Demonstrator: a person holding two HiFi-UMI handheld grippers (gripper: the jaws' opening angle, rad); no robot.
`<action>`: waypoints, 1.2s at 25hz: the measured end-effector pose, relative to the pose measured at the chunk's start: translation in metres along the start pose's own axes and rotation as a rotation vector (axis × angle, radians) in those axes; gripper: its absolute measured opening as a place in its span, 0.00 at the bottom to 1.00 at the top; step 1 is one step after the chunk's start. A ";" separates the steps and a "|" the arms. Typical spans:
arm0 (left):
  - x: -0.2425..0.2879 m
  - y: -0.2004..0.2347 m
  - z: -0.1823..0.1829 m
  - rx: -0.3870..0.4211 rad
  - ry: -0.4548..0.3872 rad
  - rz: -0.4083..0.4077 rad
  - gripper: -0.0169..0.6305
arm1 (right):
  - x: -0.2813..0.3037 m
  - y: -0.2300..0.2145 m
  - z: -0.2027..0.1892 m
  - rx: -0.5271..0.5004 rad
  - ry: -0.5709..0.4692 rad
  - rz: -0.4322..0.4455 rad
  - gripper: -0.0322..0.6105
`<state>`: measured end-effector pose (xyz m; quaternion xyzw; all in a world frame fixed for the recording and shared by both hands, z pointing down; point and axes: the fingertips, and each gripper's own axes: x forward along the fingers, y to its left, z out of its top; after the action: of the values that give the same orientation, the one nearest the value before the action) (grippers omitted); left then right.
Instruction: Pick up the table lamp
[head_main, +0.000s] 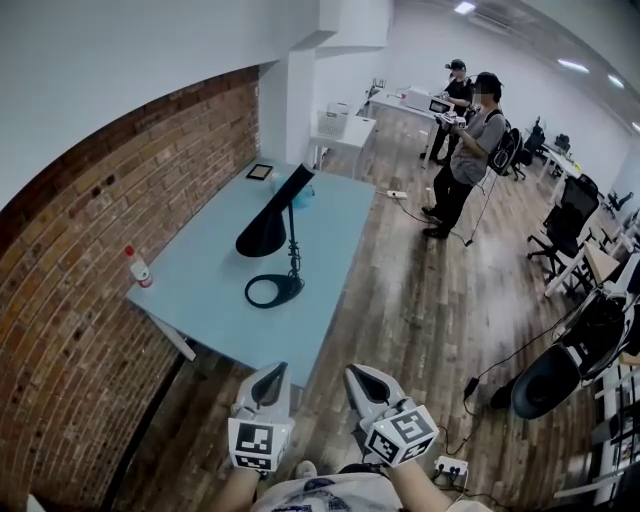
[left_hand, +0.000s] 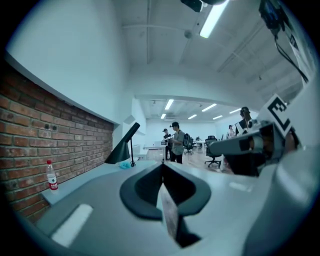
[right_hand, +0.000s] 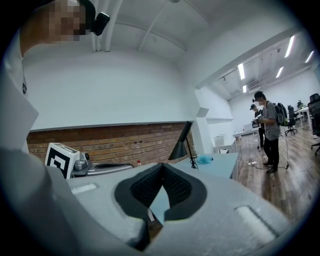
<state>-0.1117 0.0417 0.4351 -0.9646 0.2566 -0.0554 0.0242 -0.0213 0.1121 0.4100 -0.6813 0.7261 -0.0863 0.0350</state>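
The black table lamp (head_main: 270, 228) stands on the light blue table (head_main: 200, 270), with a cone shade, a thin stem and a ring base (head_main: 273, 291). Both grippers are short of the table's near edge, side by side, pointing level toward it. My left gripper (head_main: 268, 384) is shut with nothing in it, and my right gripper (head_main: 367, 384) is shut and empty too. In the left gripper view the lamp (left_hand: 124, 150) stands far ahead of the closed tips (left_hand: 162, 164). In the right gripper view the lamp (right_hand: 181, 143) rises beyond the closed tips (right_hand: 162, 165).
A small bottle with a red cap (head_main: 139, 268) stands at the table's left edge by the brick wall (head_main: 80, 300). A dark tablet (head_main: 260, 172) and a blue object (head_main: 303, 196) lie at the far end. Two people (head_main: 472, 150) stand beyond; office chairs (head_main: 560, 230) and a floor power strip (head_main: 452, 467) are on the right.
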 end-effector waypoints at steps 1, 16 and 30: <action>0.005 0.003 0.000 -0.001 0.000 -0.002 0.01 | 0.006 -0.003 0.001 0.001 0.001 0.000 0.05; 0.085 0.056 -0.010 -0.002 0.022 0.082 0.01 | 0.114 -0.052 0.016 -0.028 0.006 0.124 0.05; 0.222 0.124 -0.004 -0.012 0.095 0.271 0.01 | 0.258 -0.149 0.044 -0.004 0.037 0.336 0.05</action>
<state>0.0185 -0.1761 0.4503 -0.9175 0.3858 -0.0958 0.0138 0.1151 -0.1565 0.4102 -0.5488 0.8303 -0.0904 0.0345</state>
